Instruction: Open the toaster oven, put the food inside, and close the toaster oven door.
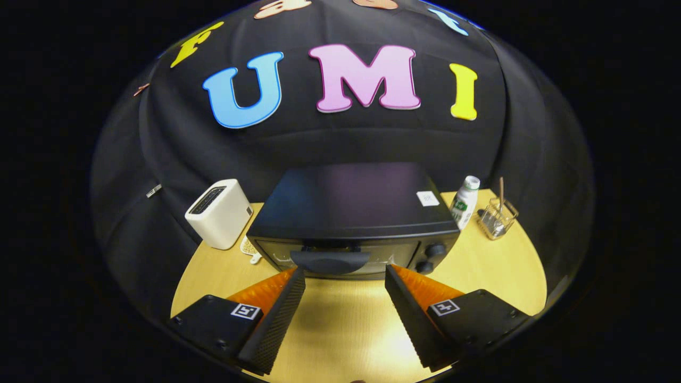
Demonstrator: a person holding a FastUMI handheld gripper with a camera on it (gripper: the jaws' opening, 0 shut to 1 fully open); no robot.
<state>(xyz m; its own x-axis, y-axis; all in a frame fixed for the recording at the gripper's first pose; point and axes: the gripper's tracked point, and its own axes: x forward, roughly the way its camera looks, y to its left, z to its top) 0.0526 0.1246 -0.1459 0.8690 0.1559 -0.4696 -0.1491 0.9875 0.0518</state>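
Tongs [345, 276] held wide open above the counter [346, 324], nothing between the fingers, nothing gripped. Oven [351, 218] stands at 12 o'clock just ahead of the fingertips, squarely on the counter, door closed; its handle [330, 261] sits across the top of the door, in line with the gap between the fingers and close to both tips, though contact cannot be confirmed. Two knobs [431, 258] are stacked at the right end of the oven's front, just beyond the right finger. A small white sticker [428, 198] lies on the oven's top near its right rear corner. At 10 o'clock, a white toaster [219, 213] stands beside the oven, apart from it. A small pale item [250, 249] lies on the counter between toaster and oven; too small to identify. At 2 o'clock, a white bottle [465, 202] stands upright just beside the oven's right rear corner, and a clear glass holder [496, 217] with a stick upright in it stands further right.
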